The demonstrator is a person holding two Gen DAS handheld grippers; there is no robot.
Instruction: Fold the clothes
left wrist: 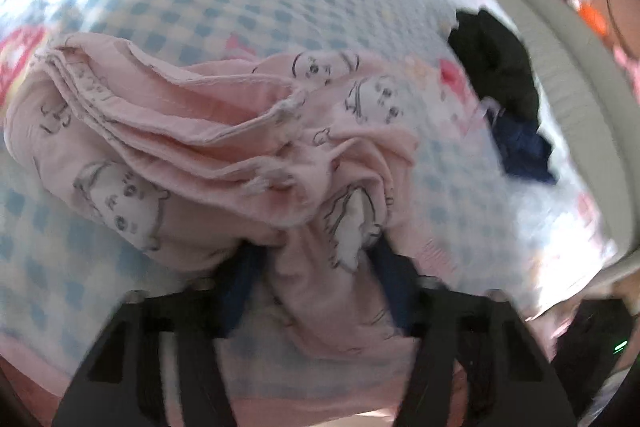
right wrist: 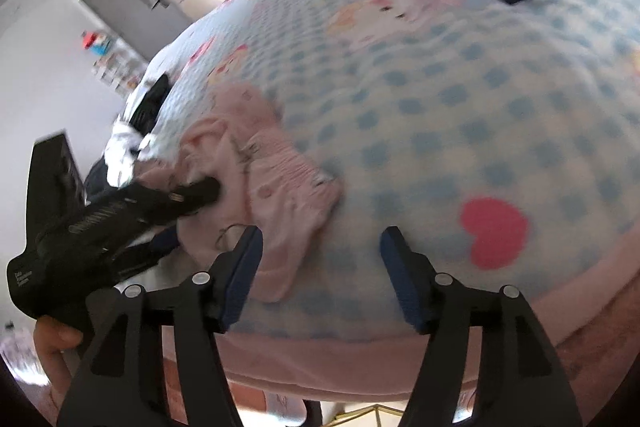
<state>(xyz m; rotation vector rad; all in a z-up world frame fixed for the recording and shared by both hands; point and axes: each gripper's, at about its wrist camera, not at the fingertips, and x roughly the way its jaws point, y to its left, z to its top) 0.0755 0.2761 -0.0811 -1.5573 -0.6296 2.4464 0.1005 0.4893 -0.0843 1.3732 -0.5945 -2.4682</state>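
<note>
Here no writing reads; left gripper point(left wrist: 316, 267) pinches pink garment point(left wrist: 208, 123), right gripper point(right wrist: 320, 251) gapes empty.

One bed point(right wrist: 440, 115) carries the clothes. On it lies one pink garment point(left wrist: 224, 147), bunched near the bed's near edge. One black garment point(left wrist: 496, 67) and one navy garment point(left wrist: 524, 151) lie touching each other by the bed's far side. One heap of black-and-white cloth point(right wrist: 136, 131) sits at the bed's left edge; how many pieces it holds cannot be told. Two tongs show: the left tongs point(left wrist: 316, 267) and the right tongs point(right wrist: 320, 251). One hand point(right wrist: 56, 343) shows.
</note>
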